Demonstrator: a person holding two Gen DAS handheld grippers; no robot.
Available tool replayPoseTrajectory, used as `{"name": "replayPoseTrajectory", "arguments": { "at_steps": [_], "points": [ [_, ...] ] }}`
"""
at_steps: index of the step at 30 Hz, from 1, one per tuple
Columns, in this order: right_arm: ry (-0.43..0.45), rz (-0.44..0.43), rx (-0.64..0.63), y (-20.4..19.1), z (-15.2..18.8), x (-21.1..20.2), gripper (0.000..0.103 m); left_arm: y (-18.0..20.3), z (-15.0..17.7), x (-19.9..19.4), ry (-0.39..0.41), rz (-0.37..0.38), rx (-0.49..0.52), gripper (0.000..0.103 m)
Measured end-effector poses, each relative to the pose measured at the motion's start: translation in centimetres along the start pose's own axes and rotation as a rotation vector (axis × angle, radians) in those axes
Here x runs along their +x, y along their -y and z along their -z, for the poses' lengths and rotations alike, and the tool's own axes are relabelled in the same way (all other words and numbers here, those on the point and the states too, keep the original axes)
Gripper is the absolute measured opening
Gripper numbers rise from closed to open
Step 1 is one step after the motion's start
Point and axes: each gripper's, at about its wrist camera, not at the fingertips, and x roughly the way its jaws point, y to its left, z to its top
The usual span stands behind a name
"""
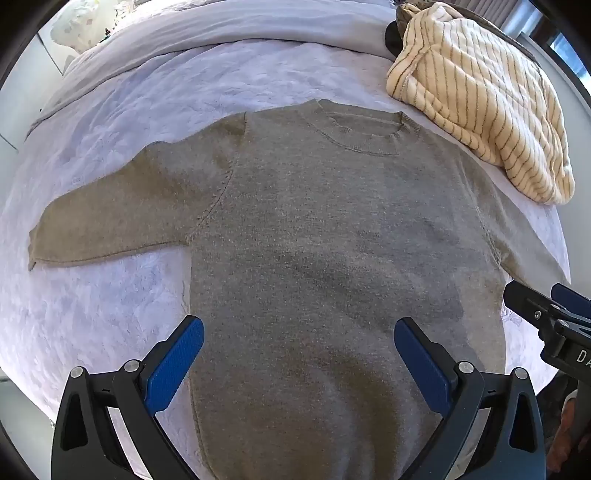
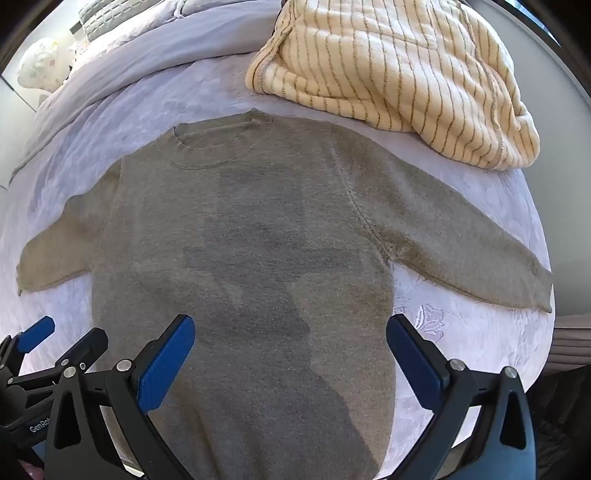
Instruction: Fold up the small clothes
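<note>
A small grey-brown knitted sweater (image 1: 325,229) (image 2: 243,236) lies flat on the bed, neck away from me, both sleeves spread out to the sides. My left gripper (image 1: 299,328) hangs open above the lower body of the sweater, its blue pads wide apart with nothing between them. Above the same lower part, further right, my right gripper (image 2: 291,325) is open too and holds nothing. In the left wrist view the right gripper (image 1: 554,321) shows at the right edge; the left gripper (image 2: 55,343) shows at the lower left of the right wrist view.
A cream garment with brown stripes (image 1: 480,96) (image 2: 399,74) lies heaped at the far right, close to the sweater's shoulder. The bed is covered by a pale lilac textured spread (image 1: 92,295) (image 2: 461,332). Rumpled bedding (image 1: 221,33) lies at the far end.
</note>
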Motion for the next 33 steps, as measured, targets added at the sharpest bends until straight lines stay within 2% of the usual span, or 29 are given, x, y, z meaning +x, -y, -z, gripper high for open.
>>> {"name": "replayPoseTrajectory", "arguments": {
  "at_steps": [20,33],
  "points": [
    [0.011,0.001,0.005,0.19,0.14,-0.11,0.103,-0.34,-0.19,0.2,0.008,-0.006,0.001,0.103],
    [0.009,0.005,0.005,0.41,0.09,-0.26,0.103,-0.24,0.1,0.1,0.019,-0.042,0.005,0.103]
  ]
}}
